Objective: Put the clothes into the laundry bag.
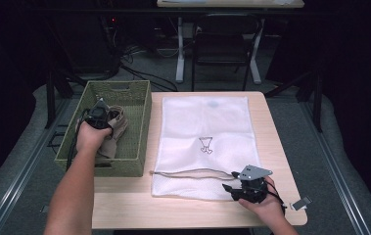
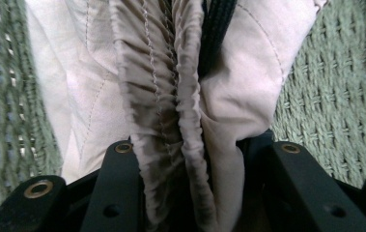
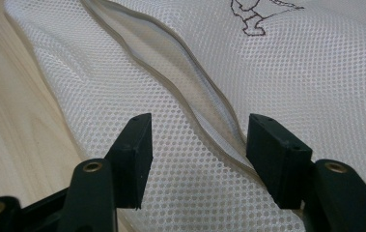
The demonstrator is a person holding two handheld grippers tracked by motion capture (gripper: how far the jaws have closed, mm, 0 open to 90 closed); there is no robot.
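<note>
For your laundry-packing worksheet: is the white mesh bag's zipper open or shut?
Open, at least partly. In the right claw view, the mesh bag's zipper edges gape apart, showing the inside. The bag lies flat on the table.

hidden: garment [image 2: 171, 96] lower folds — behind fingers | basket [image 2: 335, 96] — cropped

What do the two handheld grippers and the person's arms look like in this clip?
Both are black two-jaw tools. The right gripper carries a grey three-cornered plate on top and a thin dark cable. The left gripper has flat black jaws with brass-coloured rivets. The forearms are bare, no sleeves in frame.
</note>
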